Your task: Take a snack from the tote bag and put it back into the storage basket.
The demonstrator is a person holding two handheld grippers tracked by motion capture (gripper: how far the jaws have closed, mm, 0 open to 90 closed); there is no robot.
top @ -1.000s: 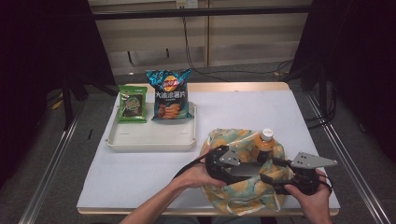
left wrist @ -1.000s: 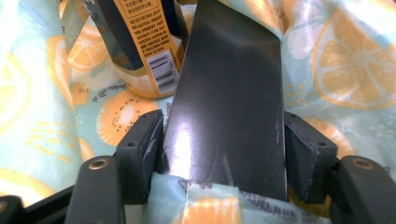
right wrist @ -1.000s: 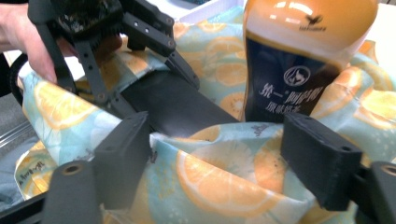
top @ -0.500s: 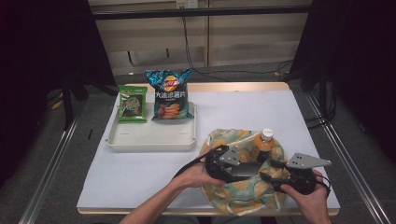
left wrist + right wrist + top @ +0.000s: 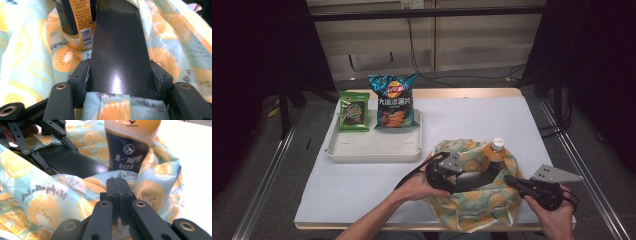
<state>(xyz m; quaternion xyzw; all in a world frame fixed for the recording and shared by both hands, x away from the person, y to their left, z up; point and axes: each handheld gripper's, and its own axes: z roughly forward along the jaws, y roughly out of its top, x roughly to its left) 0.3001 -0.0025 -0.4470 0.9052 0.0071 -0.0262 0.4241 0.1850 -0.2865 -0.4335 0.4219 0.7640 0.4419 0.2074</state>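
- A soft bag (image 5: pixel 472 200) with orange fruit slices printed on it sits on the white surface (image 5: pixel 362 175), near the front edge and toward the right.
- A bottle (image 5: pixel 496 152) with a white cap stands up inside the bag, at the back of it. The bottle is orange on top and has a dark label.
- The left claw (image 5: pixel 452 175) is at the left side of the bag's mouth. A hand (image 5: pixel 417 187) holds it from the left.
- In the left gripper view, this claw is closed on a wide black strap (image 5: pixel 120 50), with a bit of the bag's cloth (image 5: pixel 117 107) between its jaws too. The bottle (image 5: pixel 75 22) stands just past it on the left.
- The right claw (image 5: pixel 512 181) is at the right side of the bag's mouth, just in front of the bottle.
- In the right gripper view, its two jaws are pressed tight together, pinching the edge of the bag (image 5: pixel 75 195). The bottle (image 5: pixel 130 142) stands right behind that edge.
- In that same view, the left claw (image 5: pixel 50 135) is across the bag, holding the black strap (image 5: pixel 75 165).
- A white tray (image 5: pixel 372 145) lies farther back on the left, well apart from the bag.
- A green snack pack (image 5: pixel 353 111) and a blue chip bag (image 5: pixel 393 101) rest against the tray's back edge, side by side.
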